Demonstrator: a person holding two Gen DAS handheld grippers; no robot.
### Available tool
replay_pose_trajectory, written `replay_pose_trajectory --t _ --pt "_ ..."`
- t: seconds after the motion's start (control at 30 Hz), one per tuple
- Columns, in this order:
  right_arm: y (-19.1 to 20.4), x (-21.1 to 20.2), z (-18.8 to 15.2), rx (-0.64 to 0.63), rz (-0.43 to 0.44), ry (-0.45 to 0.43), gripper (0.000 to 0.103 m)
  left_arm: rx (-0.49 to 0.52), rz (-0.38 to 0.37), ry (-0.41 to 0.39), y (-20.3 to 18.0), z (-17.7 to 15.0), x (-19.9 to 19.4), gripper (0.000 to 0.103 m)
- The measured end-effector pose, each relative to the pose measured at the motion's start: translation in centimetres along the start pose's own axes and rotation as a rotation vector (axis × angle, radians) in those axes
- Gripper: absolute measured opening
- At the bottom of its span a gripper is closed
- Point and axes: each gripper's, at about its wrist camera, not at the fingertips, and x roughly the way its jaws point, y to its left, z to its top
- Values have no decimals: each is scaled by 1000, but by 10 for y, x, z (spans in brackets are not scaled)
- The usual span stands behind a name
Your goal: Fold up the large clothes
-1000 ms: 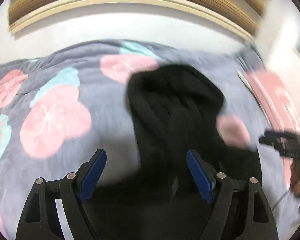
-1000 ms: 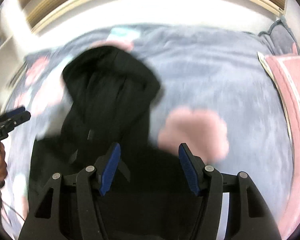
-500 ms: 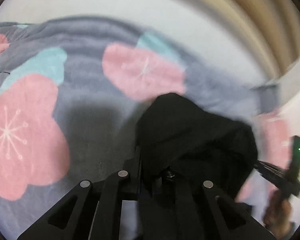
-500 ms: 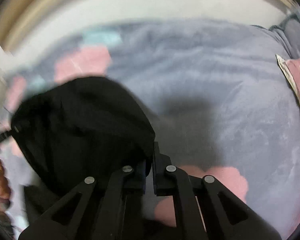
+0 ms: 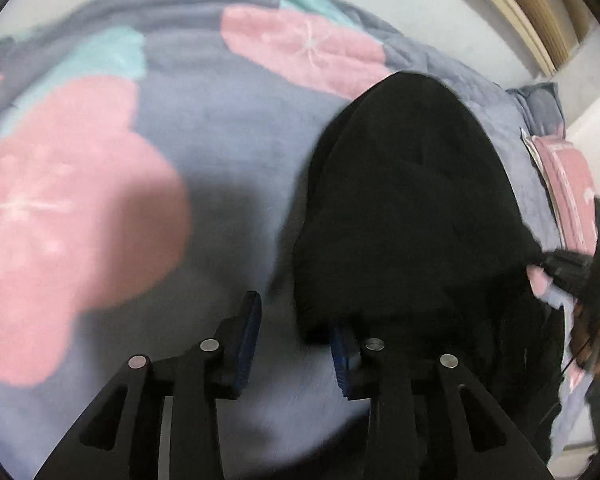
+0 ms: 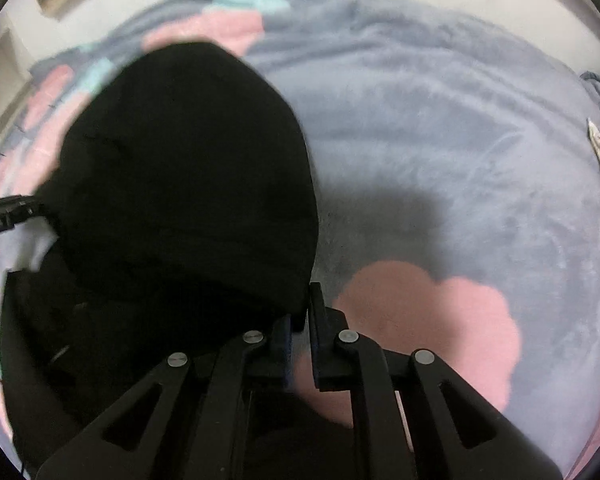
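Roughly lengthwise, the black garment (image 5: 412,208) runs from the near edge of the bed toward the far edge by the wall, its rounded, folded-over end pointing away from both cameras. It lies on a grey fleece blanket (image 5: 220,128) printed with pink and teal flowers, and more black cloth is spread flatter beneath it at the near side. In the right wrist view the same garment (image 6: 188,176) fills the left half, with bare grey blanket (image 6: 440,140) to its right.

Both tongs point steeply down at the bed. The left gripper (image 5: 296,340) has its jaws partly apart and opening; the near edge of the garment drapes over the right blue pad, while the left pad stands clear of the cloth above bare blanket. Nothing is pinched between them. The right gripper (image 6: 300,324) has its jaws closed to a narrow slit, at the lower right corner of the folded cloth; the black edge meets the jaw tips, but the dark, blurred picture does not show whether any cloth is caught.

At the right rim of the left wrist view, the other gripper and the person's hand (image 5: 592,340) holding it show blurred; a pink pillow (image 5: 568,176) lies by the bed's far right corner.
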Motion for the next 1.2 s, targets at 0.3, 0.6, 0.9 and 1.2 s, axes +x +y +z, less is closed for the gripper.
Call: replay_pose_trajectory --t 0.3,0.6,0.9,1.2 --pt "1 -80 49 68 214 -240 58 24 -124 -276 -42 44 -87 52" --pt "21 61 40 0 73 80 56 20 -25 -22 -50 24 54 53" --pt "31 -13 76 -105 150 -137 57 161 -76 -167 -83 35 -15 53" --pt "40 95 143 -82 98 7 35 -23 25 -76 -51 63 60 53"
